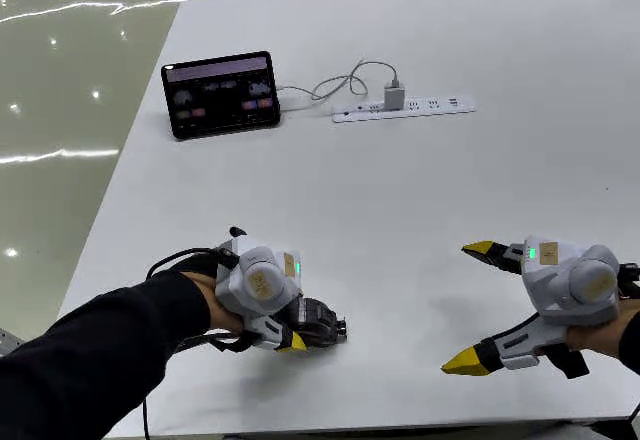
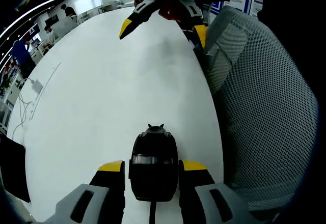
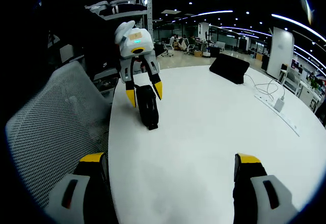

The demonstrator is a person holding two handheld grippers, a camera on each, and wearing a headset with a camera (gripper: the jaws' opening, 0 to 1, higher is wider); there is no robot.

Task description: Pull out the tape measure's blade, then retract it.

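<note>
A black tape measure [image 2: 154, 167] lies on the white table [image 1: 400, 190], gripped between the yellow-tipped fingers of my left gripper [image 2: 153, 166]. In the head view the tape measure [image 1: 318, 322] sits near the table's front edge with the left gripper [image 1: 300, 335] shut on it; its blade is not drawn out. In the right gripper view the tape measure [image 3: 147, 107] stands under the left gripper [image 3: 144, 91]. My right gripper [image 1: 478, 305] is to the right, open wide, with nothing between its fingers [image 3: 91, 159]. It is well apart from the tape measure.
A dark tablet [image 1: 220, 93] stands at the far left of the table. A white power strip [image 1: 405, 110] with a plugged charger and cable lies beside it. A grey mesh chair [image 2: 254, 102] is close to the table's front edge.
</note>
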